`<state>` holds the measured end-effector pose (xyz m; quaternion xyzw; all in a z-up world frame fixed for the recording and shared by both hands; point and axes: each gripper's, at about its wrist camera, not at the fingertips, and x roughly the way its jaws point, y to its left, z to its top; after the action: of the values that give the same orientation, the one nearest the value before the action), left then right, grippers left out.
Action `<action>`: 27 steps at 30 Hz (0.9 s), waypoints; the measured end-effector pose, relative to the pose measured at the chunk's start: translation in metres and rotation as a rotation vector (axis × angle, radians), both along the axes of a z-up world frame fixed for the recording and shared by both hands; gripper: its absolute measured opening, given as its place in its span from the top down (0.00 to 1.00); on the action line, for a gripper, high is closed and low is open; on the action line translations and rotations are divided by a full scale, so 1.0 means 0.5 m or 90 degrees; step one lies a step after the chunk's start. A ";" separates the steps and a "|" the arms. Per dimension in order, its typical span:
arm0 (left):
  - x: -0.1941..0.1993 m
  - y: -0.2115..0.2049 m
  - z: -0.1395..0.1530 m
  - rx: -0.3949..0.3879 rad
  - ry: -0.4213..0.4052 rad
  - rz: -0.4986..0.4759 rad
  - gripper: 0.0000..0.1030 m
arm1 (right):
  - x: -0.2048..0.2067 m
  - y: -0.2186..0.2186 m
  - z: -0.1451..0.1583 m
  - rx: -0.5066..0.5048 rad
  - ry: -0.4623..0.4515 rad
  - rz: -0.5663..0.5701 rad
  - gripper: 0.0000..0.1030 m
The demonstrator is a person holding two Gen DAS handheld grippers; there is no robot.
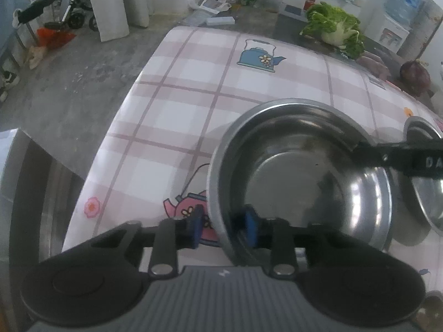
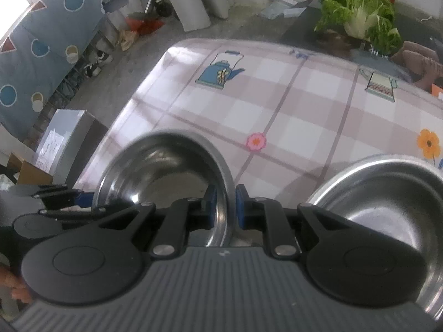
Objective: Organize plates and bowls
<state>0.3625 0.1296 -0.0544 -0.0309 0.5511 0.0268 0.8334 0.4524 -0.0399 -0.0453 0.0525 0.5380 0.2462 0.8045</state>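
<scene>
A steel bowl [image 1: 299,166] sits over the pink checked tablecloth [image 1: 193,88]. My left gripper [image 1: 224,227] straddles its near-left rim with blue pads on either side, a clear gap on the outer side. My right gripper [image 2: 224,207] is closed on the opposite rim of the same bowl [image 2: 166,163], and its black fingers [image 1: 398,157] reach in from the right in the left wrist view. A second steel bowl [image 2: 387,199] stands to the right, also at the right edge of the left wrist view [image 1: 426,193].
The tablecloth [image 2: 290,105] stretches away beyond the bowls. A cabbage [image 1: 335,27] and a dark red vegetable [image 1: 415,74] lie past the table's far edge. The table's left edge drops to a concrete floor [image 1: 69,83]. A box [image 2: 69,132] stands left of the table.
</scene>
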 end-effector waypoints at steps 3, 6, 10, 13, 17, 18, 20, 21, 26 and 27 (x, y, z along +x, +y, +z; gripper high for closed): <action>0.001 -0.006 0.002 0.005 0.003 0.012 0.76 | -0.007 0.006 -0.001 -0.008 -0.004 0.001 0.87; 0.003 -0.006 0.005 0.000 0.006 0.025 0.76 | -0.009 0.007 0.002 -0.013 -0.004 -0.003 0.87; 0.001 0.000 0.017 -0.008 0.002 0.035 0.76 | -0.010 0.004 0.012 -0.005 -0.006 -0.005 0.87; -0.001 0.002 0.032 -0.009 -0.006 0.038 0.76 | -0.010 0.001 0.024 0.004 -0.009 -0.007 0.87; -0.002 0.004 0.054 -0.011 -0.016 0.045 0.76 | -0.012 0.001 0.042 0.009 -0.015 -0.011 0.87; -0.003 0.003 0.061 -0.011 -0.020 0.047 0.76 | -0.013 0.001 0.048 0.010 -0.018 -0.011 0.87; -0.004 0.000 0.073 -0.011 -0.026 0.048 0.76 | -0.015 -0.003 0.061 0.014 -0.025 -0.014 0.87; -0.005 -0.004 0.081 -0.011 -0.030 0.047 0.76 | -0.017 -0.006 0.067 0.017 -0.027 -0.015 0.87; -0.011 -0.035 0.120 -0.014 -0.053 0.033 0.76 | -0.028 -0.037 0.104 0.023 -0.042 -0.030 0.87; -0.012 -0.043 0.126 -0.015 -0.058 0.029 0.76 | -0.031 -0.047 0.111 0.024 -0.044 -0.035 0.87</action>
<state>0.3566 0.1079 0.0087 -0.0543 0.5122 0.0377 0.8563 0.4370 -0.0633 0.0103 0.0740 0.5032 0.2359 0.8280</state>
